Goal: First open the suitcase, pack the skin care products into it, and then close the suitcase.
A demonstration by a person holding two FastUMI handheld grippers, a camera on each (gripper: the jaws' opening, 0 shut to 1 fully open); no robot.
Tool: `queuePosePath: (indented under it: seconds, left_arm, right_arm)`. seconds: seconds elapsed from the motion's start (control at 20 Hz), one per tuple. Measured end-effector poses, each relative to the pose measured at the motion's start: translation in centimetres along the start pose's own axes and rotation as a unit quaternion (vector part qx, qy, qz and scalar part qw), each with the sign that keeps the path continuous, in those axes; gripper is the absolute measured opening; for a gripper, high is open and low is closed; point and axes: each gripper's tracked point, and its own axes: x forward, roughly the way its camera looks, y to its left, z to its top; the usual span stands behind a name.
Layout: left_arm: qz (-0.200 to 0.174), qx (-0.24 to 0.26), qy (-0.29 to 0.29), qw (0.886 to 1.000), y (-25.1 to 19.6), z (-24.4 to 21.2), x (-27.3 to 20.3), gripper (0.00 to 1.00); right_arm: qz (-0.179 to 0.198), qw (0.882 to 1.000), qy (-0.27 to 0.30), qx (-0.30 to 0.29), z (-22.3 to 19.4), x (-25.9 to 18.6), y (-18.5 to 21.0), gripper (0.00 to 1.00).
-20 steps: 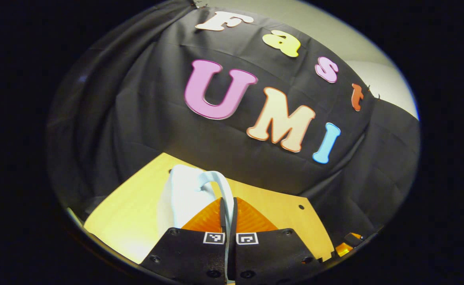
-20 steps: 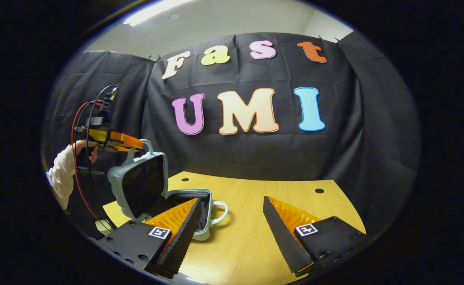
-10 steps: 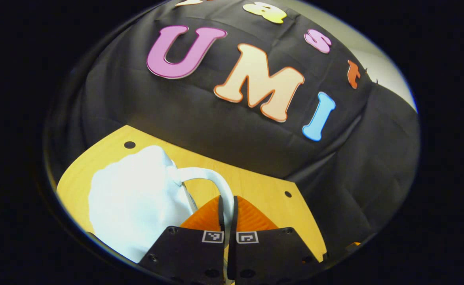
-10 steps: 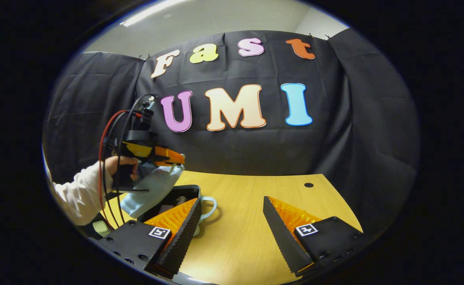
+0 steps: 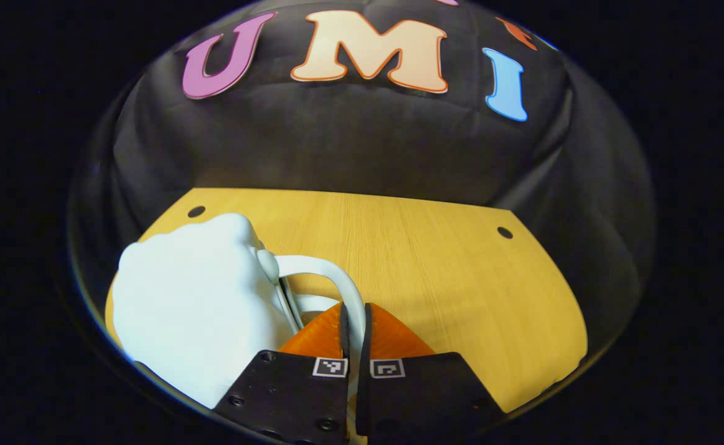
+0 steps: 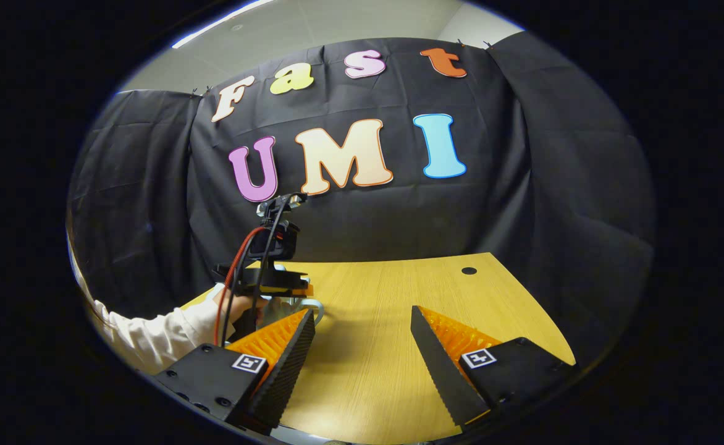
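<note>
Pinching the suitcase handle, the left gripper held the lid down.
The right gripper hung spread above the wooden table; the suitcase looked shut, perhaps.

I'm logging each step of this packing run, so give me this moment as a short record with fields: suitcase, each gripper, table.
suitcase: pale case lying on the table, lid down over the base
handle: lid's loop handle pinched between the left gripper's fingers
left gripper: shut on the handle, low over the case
right gripper: open, holding nothing, above bare table
table: wooden top, two small holes near its far edge
skin care products: cannot be seen with the lid down
</note>
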Motion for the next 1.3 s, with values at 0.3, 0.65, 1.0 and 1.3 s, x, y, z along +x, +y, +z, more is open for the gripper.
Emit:
queuePosePath:
  seconds: [0.3,0.65,1.0,1.3]
  left_arm:
    - [-0.01,0.007,-0.016,1.0,-1.5,0.7,-0.9,0.12]
    - [-0.028,-0.011,-0.144,0.989,-0.7,7.9,-10.9,0.77]
    - [-0.011,-0.034,-0.284,0.958,1.3,12.0,-23.5,0.92]
    - [0.002,-0.042,-0.298,0.954,2.4,8.7,-26.6,0.95]
  right_arm:
    - [0.004,1.0,-0.005,-0.007,0.3,0.5,-1.0,0.99]
    - [0.014,0.999,-0.038,-0.006,3.2,0.7,-0.6,0.99]
    - [0.025,0.995,-0.096,-0.006,7.1,0.5,1.4,0.99]
    - [0.015,0.991,-0.136,0.002,8.6,-1.3,2.5,0.98]
